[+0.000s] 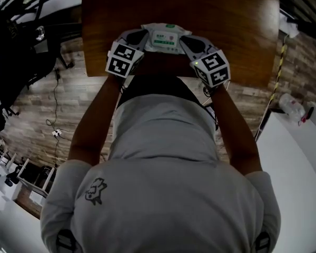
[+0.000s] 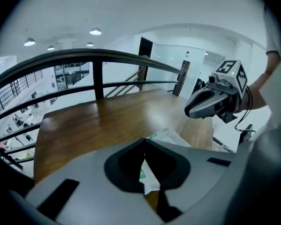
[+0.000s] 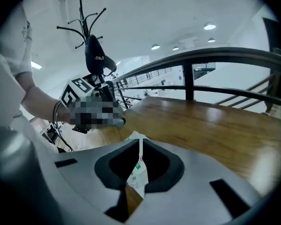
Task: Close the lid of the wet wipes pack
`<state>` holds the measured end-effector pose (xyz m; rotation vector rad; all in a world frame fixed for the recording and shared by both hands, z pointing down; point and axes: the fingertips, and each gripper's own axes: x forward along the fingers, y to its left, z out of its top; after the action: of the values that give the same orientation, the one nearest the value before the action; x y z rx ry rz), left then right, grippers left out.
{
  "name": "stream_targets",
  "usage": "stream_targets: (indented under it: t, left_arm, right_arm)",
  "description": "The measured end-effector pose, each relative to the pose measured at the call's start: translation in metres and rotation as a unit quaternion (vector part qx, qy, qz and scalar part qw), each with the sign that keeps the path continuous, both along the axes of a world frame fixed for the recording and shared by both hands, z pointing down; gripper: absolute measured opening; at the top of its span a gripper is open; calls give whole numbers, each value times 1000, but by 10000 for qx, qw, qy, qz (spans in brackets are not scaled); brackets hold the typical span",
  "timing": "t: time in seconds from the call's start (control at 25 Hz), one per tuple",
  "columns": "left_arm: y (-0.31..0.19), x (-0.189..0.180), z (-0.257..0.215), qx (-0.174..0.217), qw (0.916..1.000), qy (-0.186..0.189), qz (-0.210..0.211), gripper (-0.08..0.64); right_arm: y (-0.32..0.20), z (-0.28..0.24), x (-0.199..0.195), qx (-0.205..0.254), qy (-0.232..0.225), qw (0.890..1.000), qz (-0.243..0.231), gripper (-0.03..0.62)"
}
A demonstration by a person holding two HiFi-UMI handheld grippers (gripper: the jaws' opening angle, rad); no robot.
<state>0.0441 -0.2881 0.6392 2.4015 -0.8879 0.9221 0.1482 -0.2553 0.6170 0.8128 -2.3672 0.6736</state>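
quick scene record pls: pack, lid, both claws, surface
pack: white with green print, between the two claws, by the near edge
lid: looks flat; too small to be sure
left claw: shut at the pack's left end; grip unclear
right claw: shut, thin white pack edge between its tips
table: brown wood

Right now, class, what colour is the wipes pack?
The pack is white with green print; the head view shows it best.
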Motion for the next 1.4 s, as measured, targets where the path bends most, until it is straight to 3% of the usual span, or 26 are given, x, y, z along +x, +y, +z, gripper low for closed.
stream_targets:
  t: [0.44,0.6,0.76,0.96,1.2,1.4]
  left_arm:
    - [8,8,-106,1064,9935,346,-210,14]
    - [15,9,-143,1318,9893,558,-291,14]
    - [21,13,-191,1722,9814,771,-367,14]
    - [38,22,-249,2170,9703,1023,-316,14]
    - [61,21,-307,2438,9553,1601,-493,14]
    - [71,14,-334,2718,9475,1603,-523,14]
  right_arm:
    - [9,-113,45,1002,-450,9936,280,43]
    - [20,-153,46,1386,-486,9890,149,43]
    - [33,-193,51,1733,-613,9829,116,43]
    - [46,-245,67,1934,-1202,9729,399,42]
    - [63,-293,85,2301,-1544,9589,611,40]
    - [72,-312,97,2495,-1569,9533,662,40]
